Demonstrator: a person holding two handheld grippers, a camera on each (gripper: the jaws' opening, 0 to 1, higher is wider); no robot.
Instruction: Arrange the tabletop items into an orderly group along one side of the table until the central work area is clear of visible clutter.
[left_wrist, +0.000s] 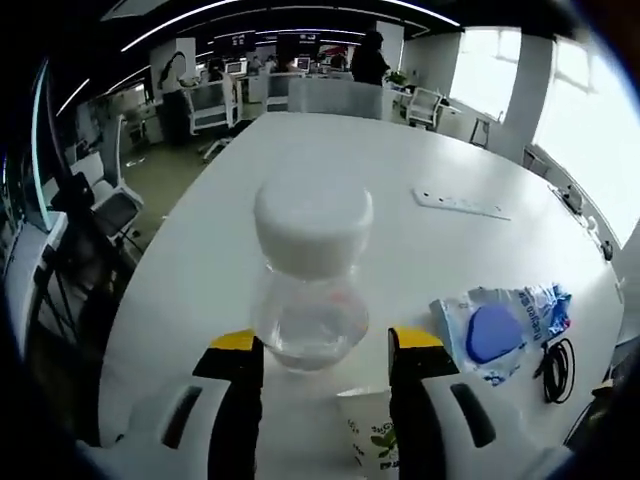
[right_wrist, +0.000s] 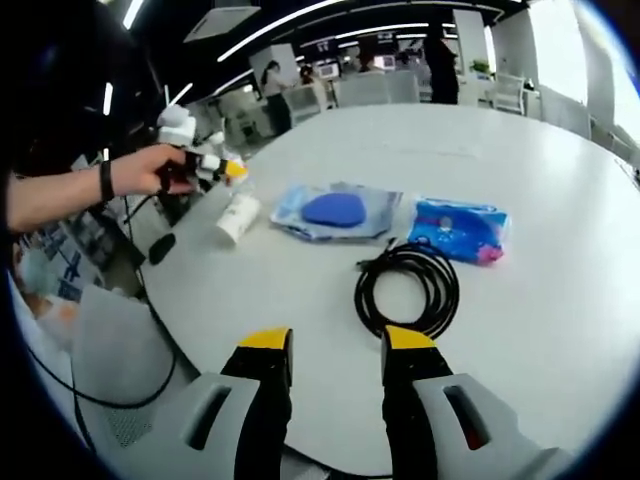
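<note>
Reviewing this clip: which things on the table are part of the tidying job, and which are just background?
Part of the job: clear jar between the left gripper jaws, paper cup, blue pouch, blue wipes pack, coiled black cable.

Background: power strip, office chairs, person standing far off.

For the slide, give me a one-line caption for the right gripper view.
Open right gripper hovers before a coiled black cable on the white table, packets beyond.

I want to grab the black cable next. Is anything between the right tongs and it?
No. In the right gripper view, bare white table lies between the open right tongs and the coiled black cable.
</note>
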